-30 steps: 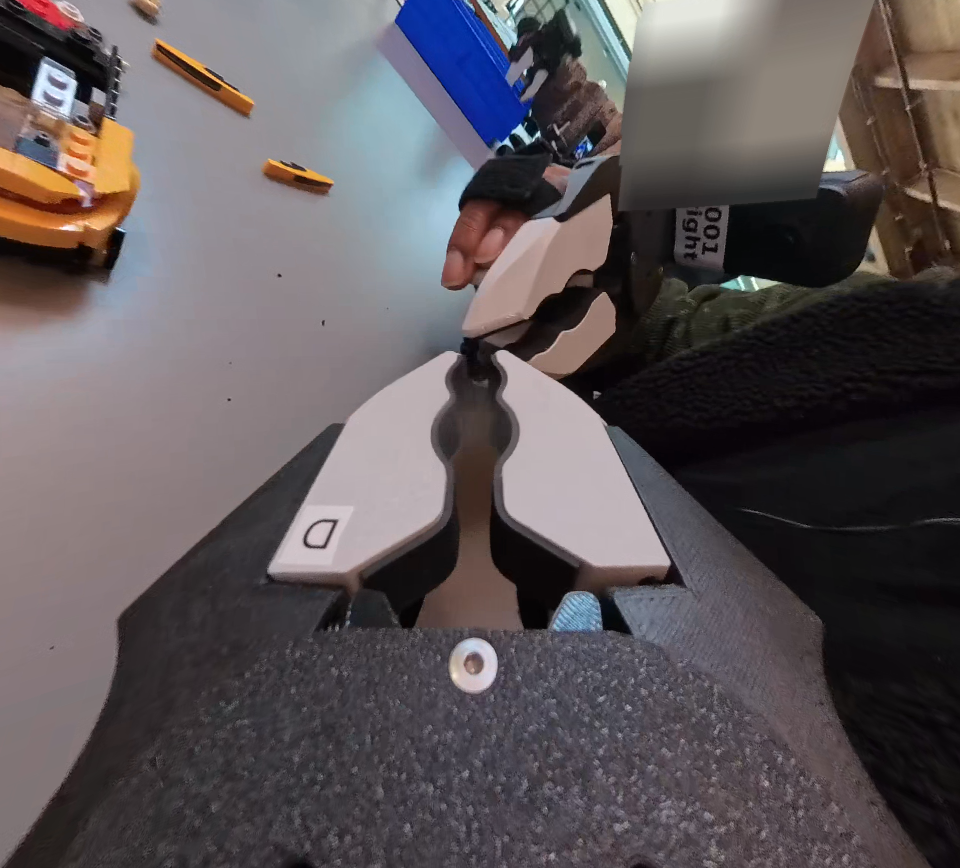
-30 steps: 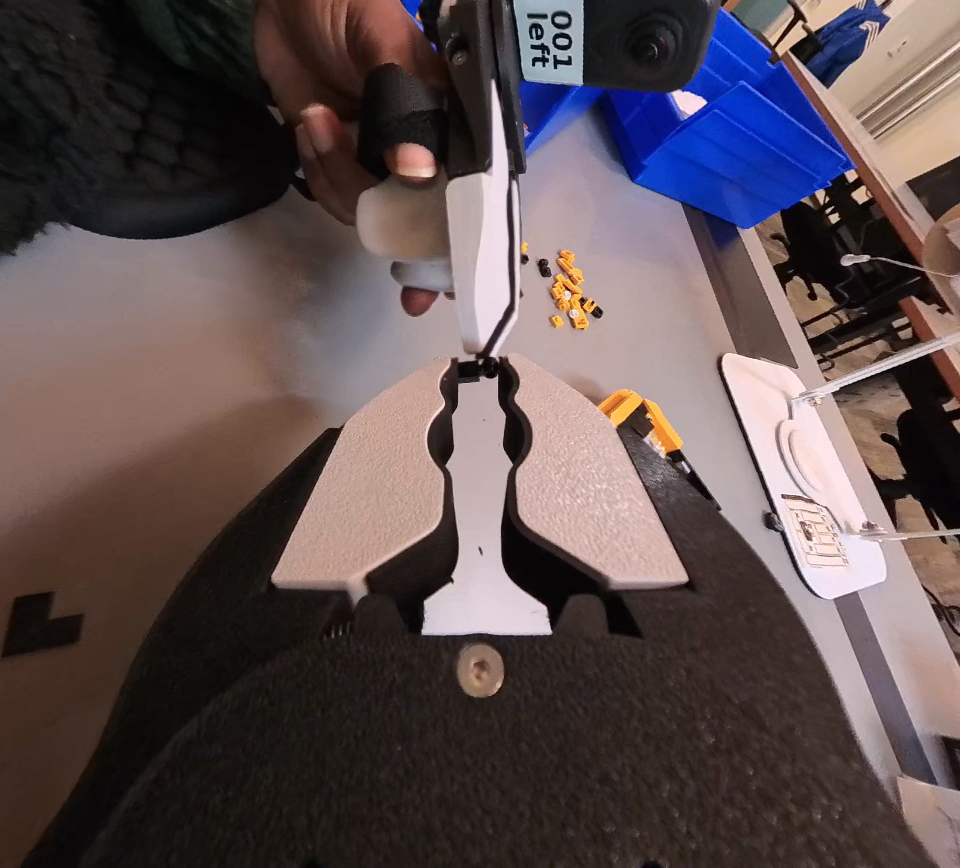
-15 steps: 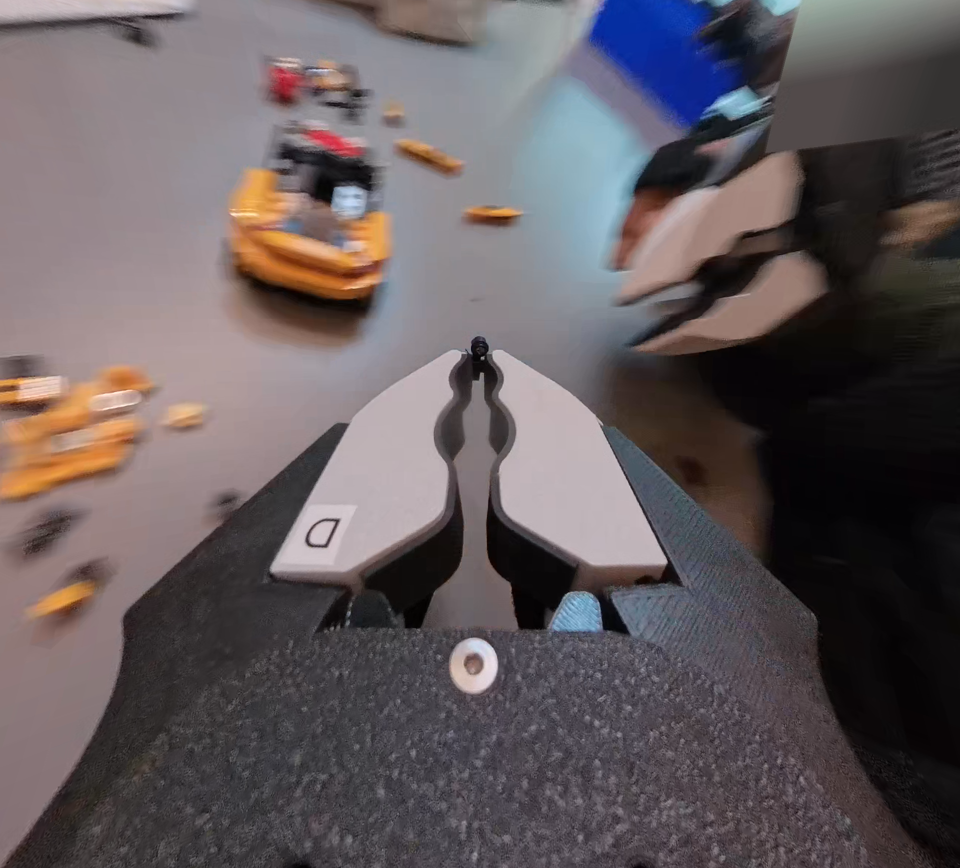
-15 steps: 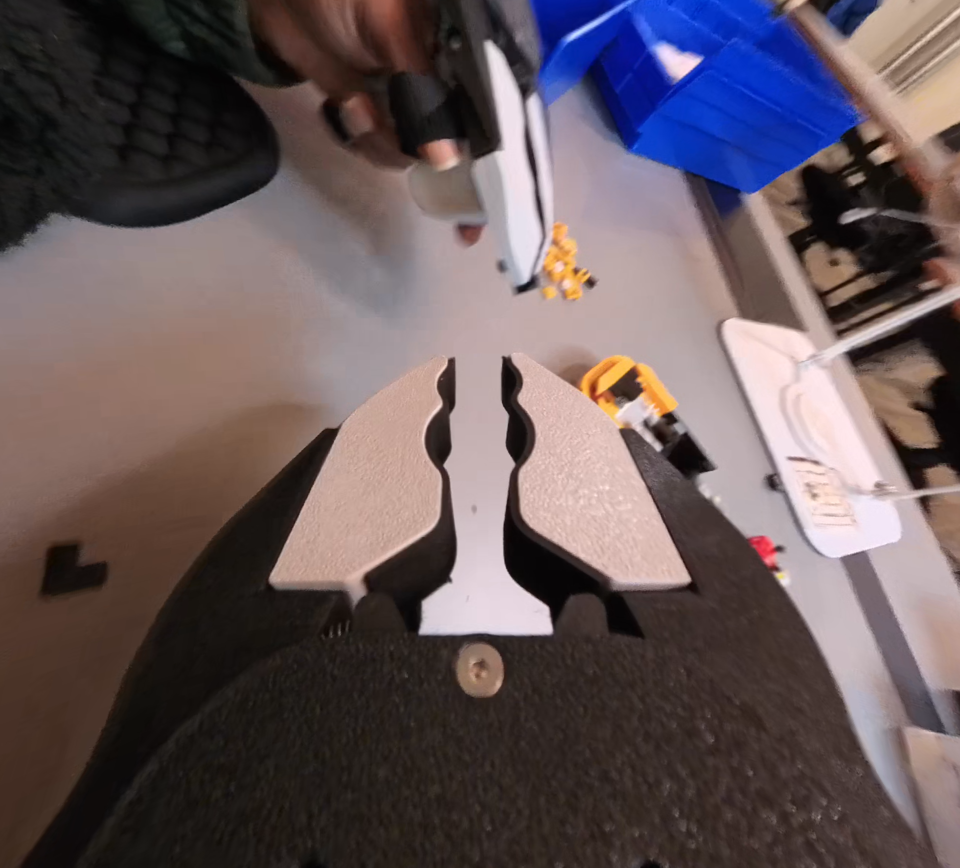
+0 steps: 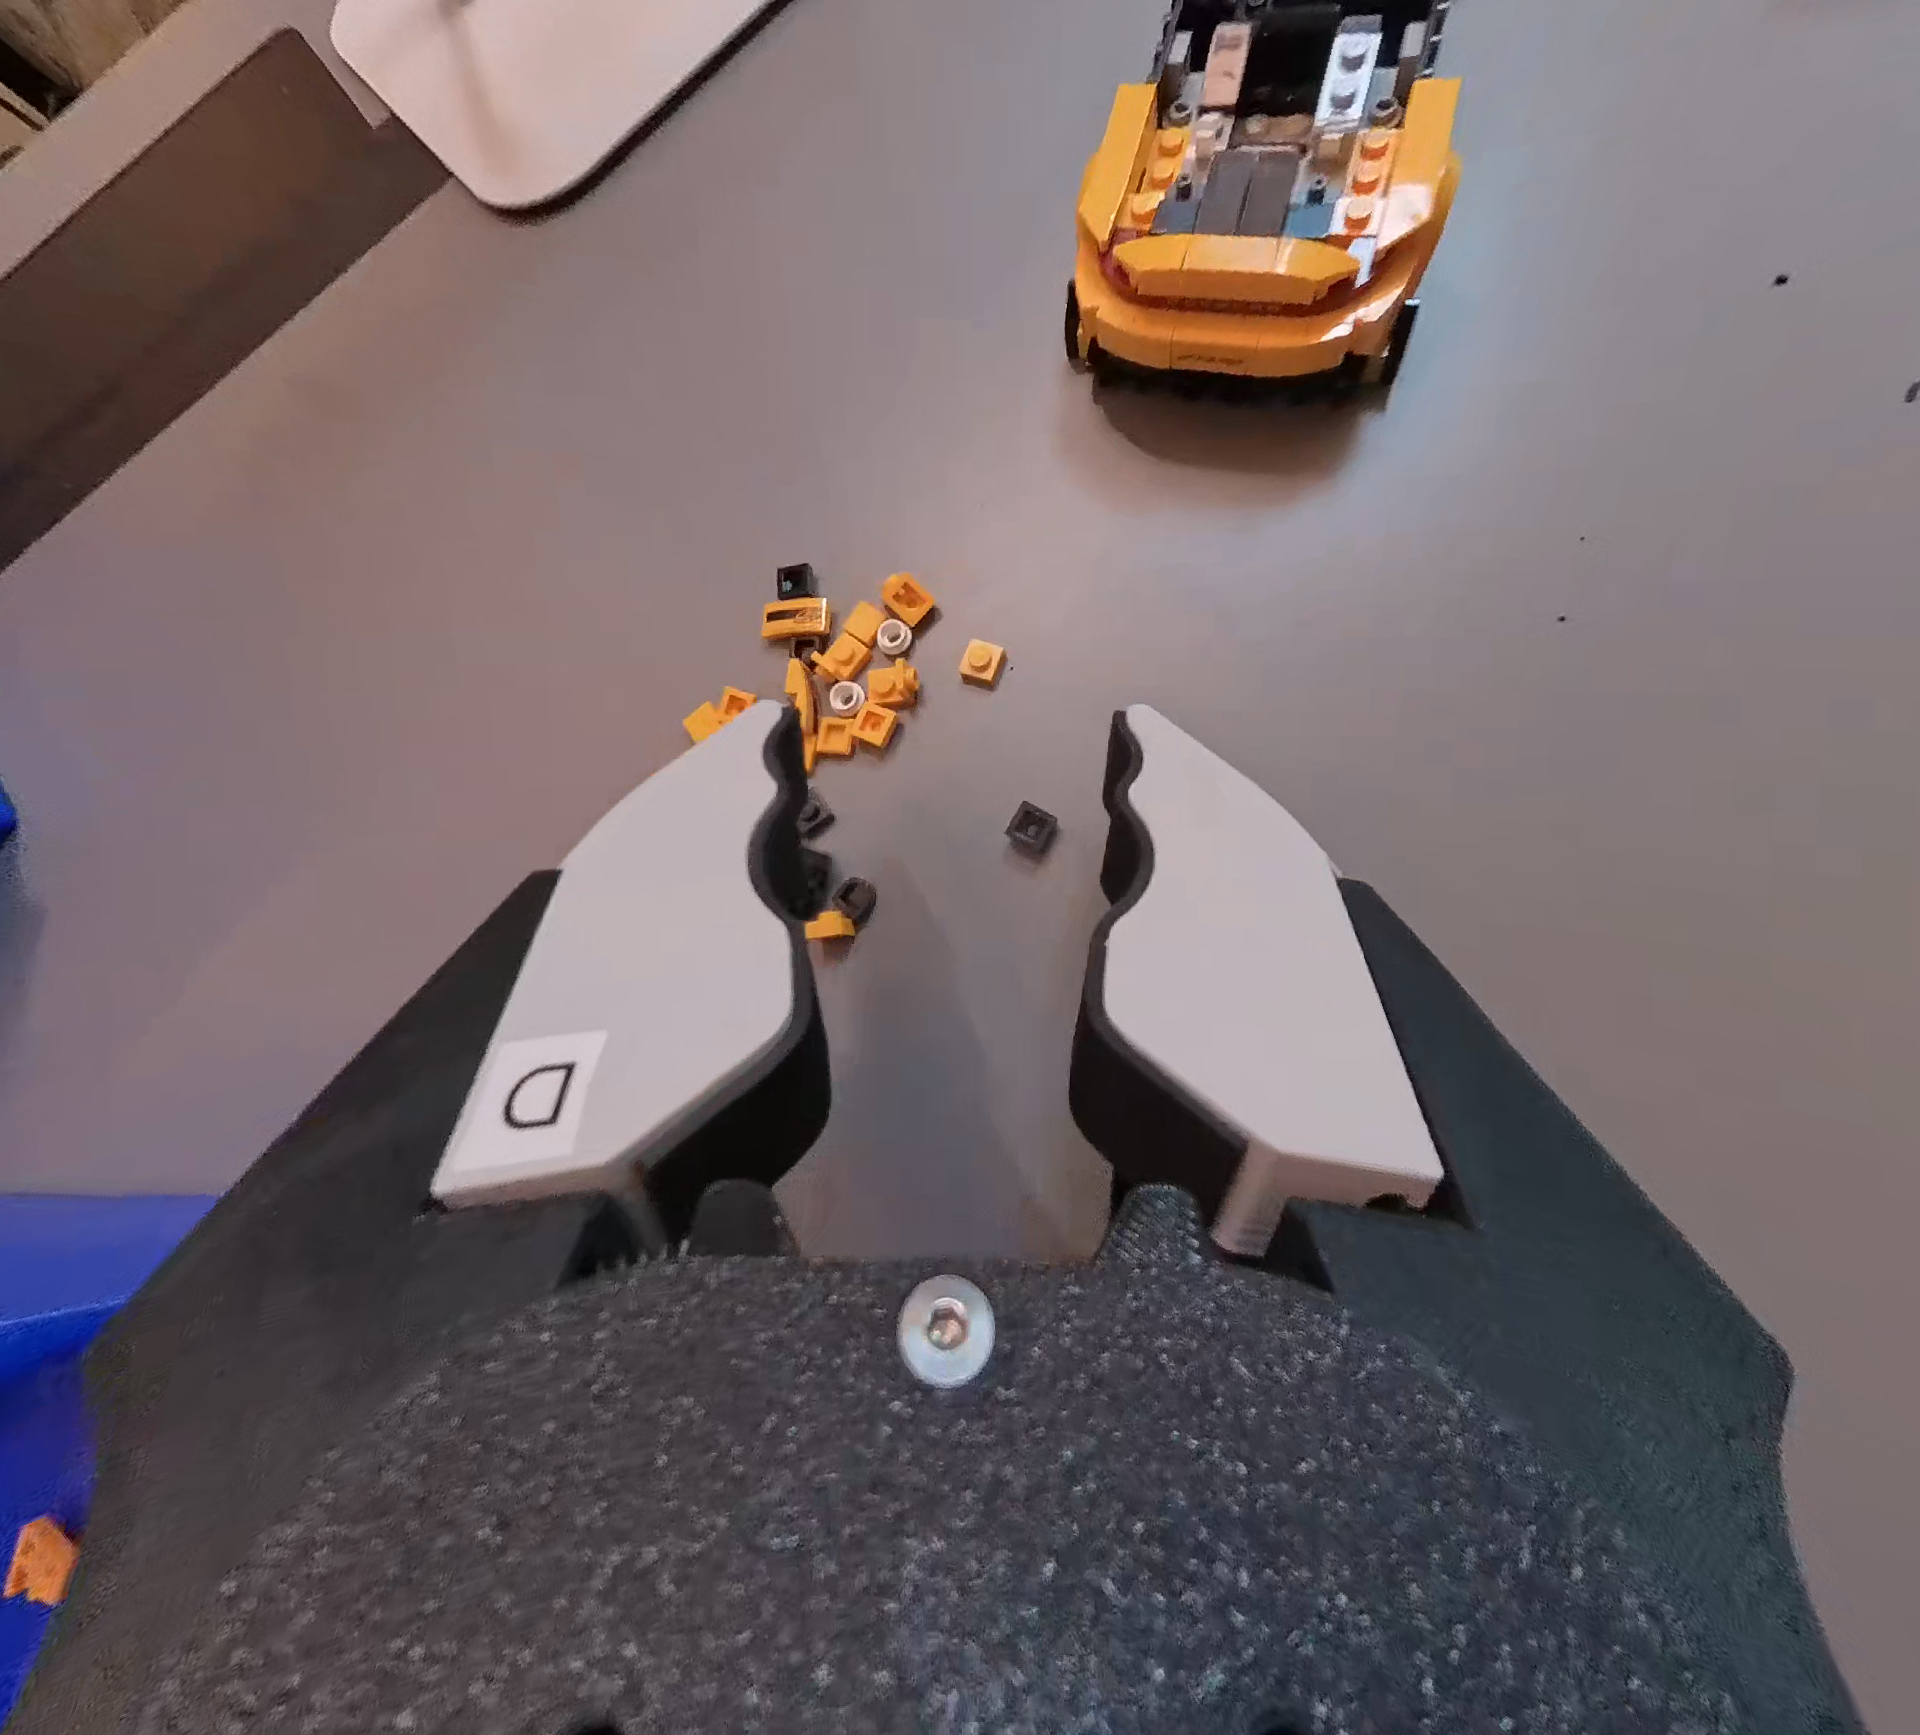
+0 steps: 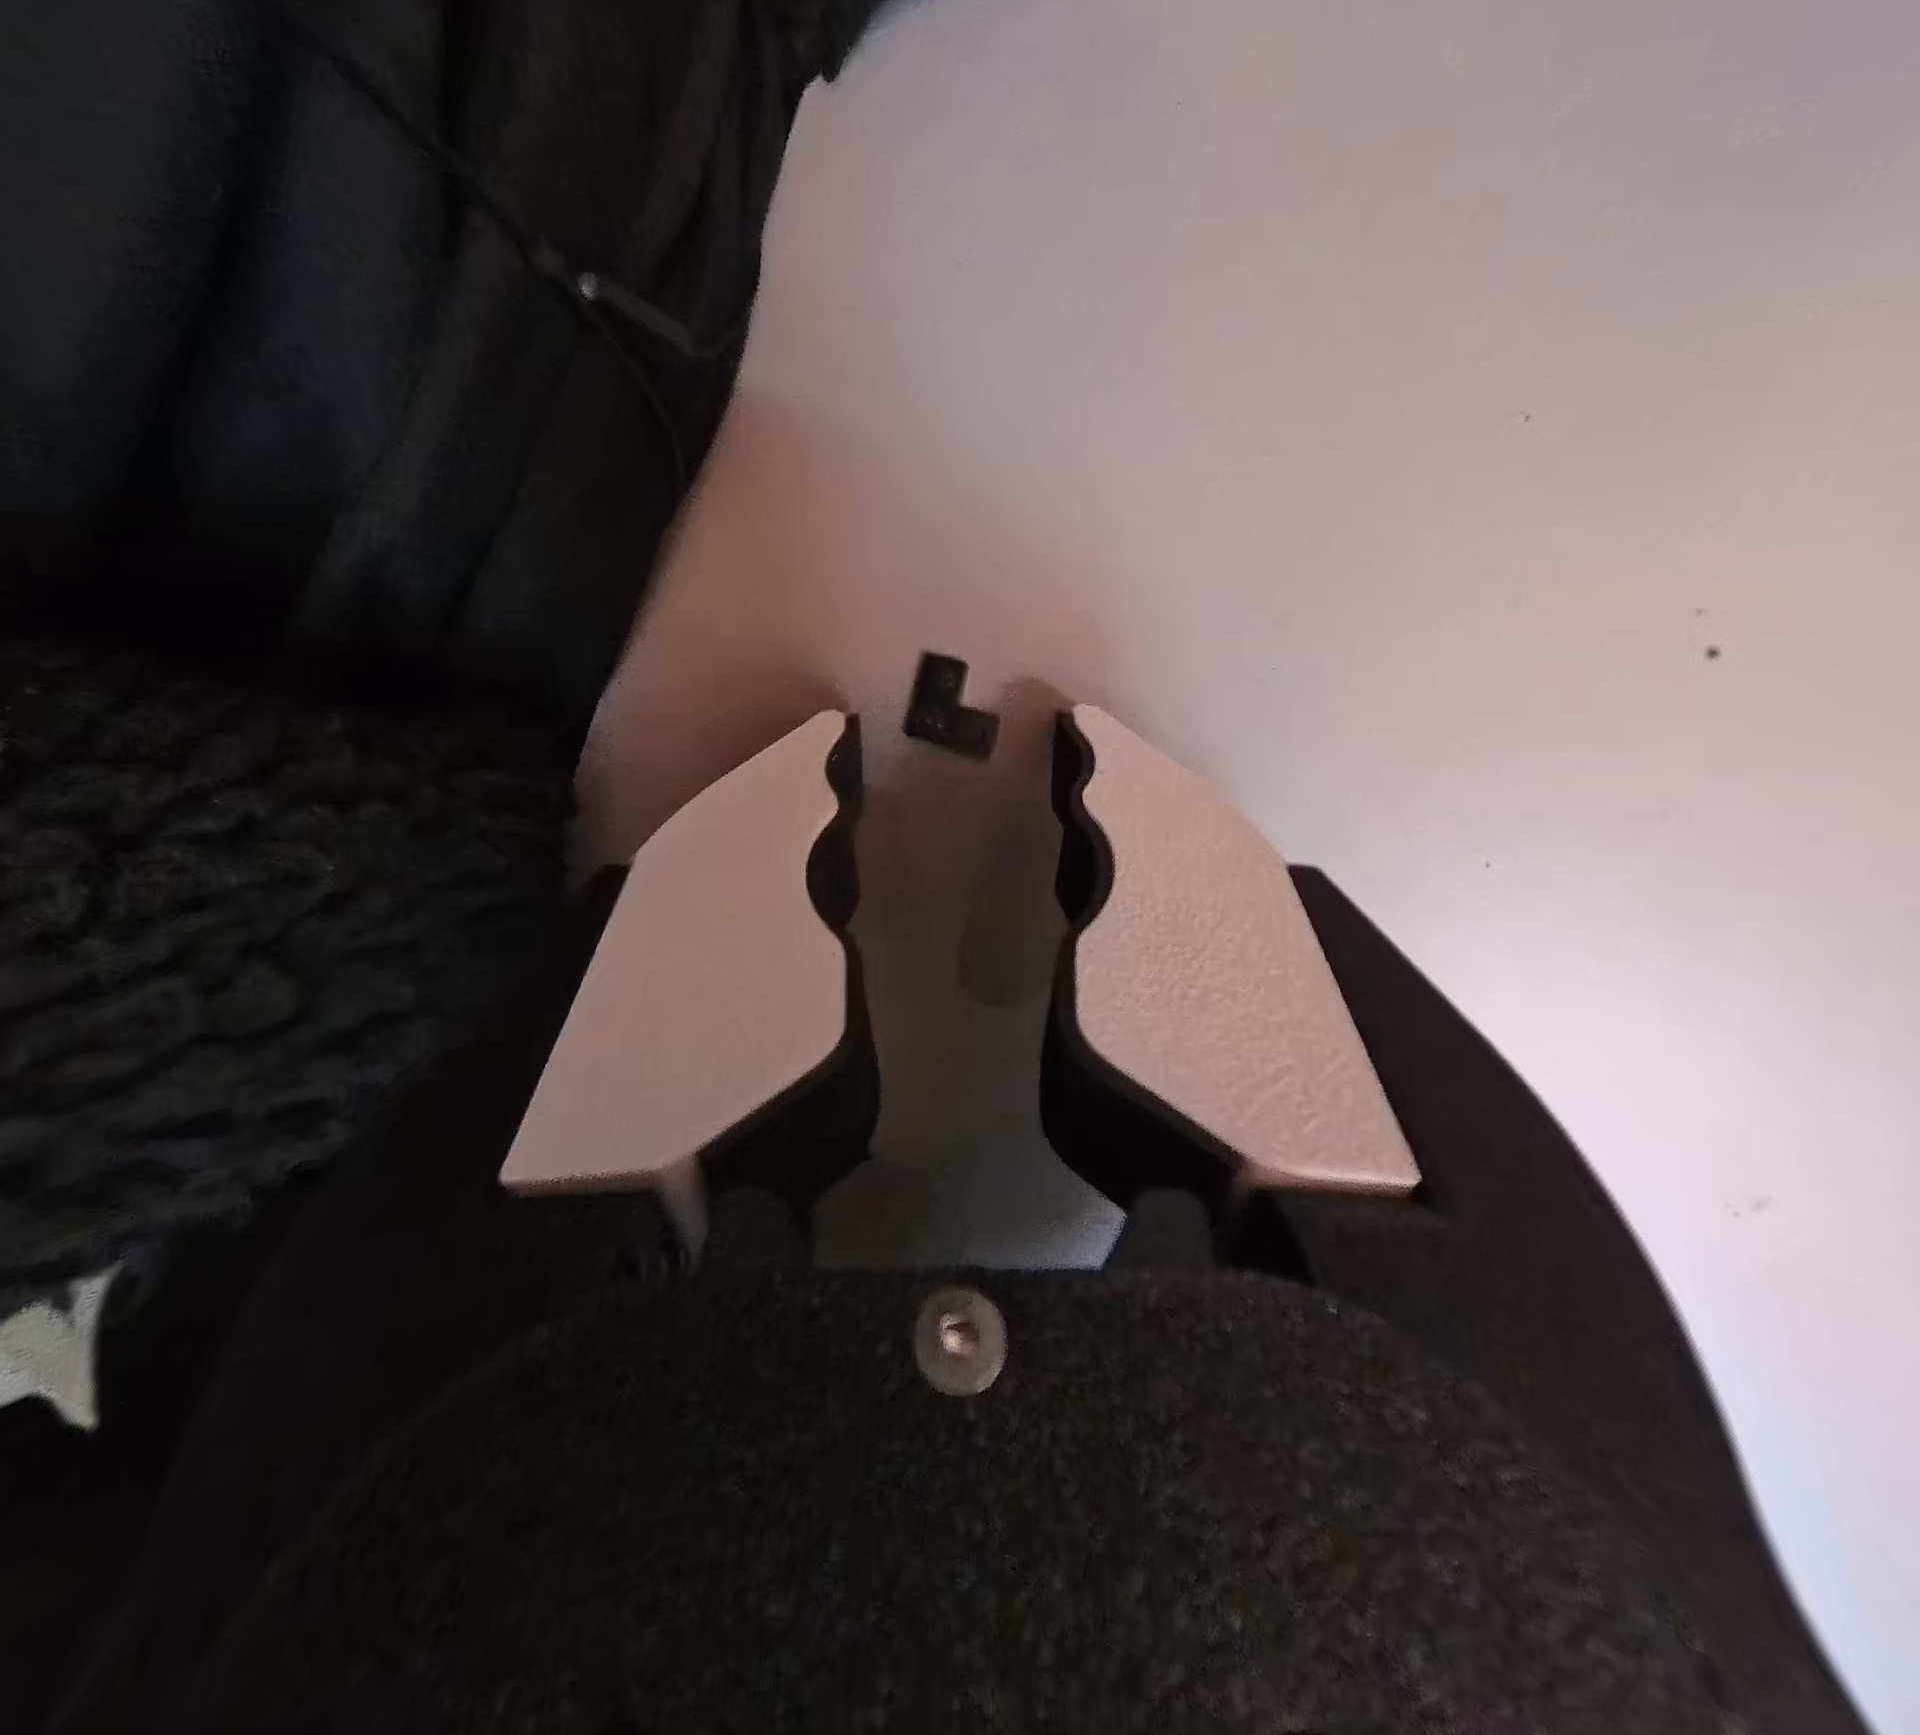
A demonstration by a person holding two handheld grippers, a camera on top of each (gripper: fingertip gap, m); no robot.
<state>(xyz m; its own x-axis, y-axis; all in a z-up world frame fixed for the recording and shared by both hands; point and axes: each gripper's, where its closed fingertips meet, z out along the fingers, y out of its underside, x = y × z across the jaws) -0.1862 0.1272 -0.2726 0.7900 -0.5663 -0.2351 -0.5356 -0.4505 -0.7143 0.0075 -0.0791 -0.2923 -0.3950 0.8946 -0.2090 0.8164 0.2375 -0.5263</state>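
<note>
While my left gripper (image 5: pixel 951 729) hangs over the grey table (image 5: pixel 520 490), its jaws stand spread wide with nothing pinched between them. A small black piece (image 5: pixel 1032 826) lies on the table in the gap, nearer the right finger and touching neither. A heap of small yellow bricks (image 5: pixel 847 667) sits just ahead of my left fingertip (image 5: pixel 748 735), in the middle of the frame — two pale round studs and a few black bits are mixed in, and some of the heap runs under that finger's edge. A yellow toy car (image 5: pixel 1262 158) stands at upper right, well apart from the heap. A white stand base (image 5: pixel 582 64) fills the upper left, and a blue bin (image 5: pixel 62 1270) shows at the lower left edge.

My right gripper (image 6: pixel 956 729) is also parted, less widely, and grips nothing. A black L-shaped piece (image 6: pixel 948 696) lies flat on the table just past the fingertips, centred between them, clear of both pads. Dark clothing (image 6: pixel 312 231) fills the left side of that view.
</note>
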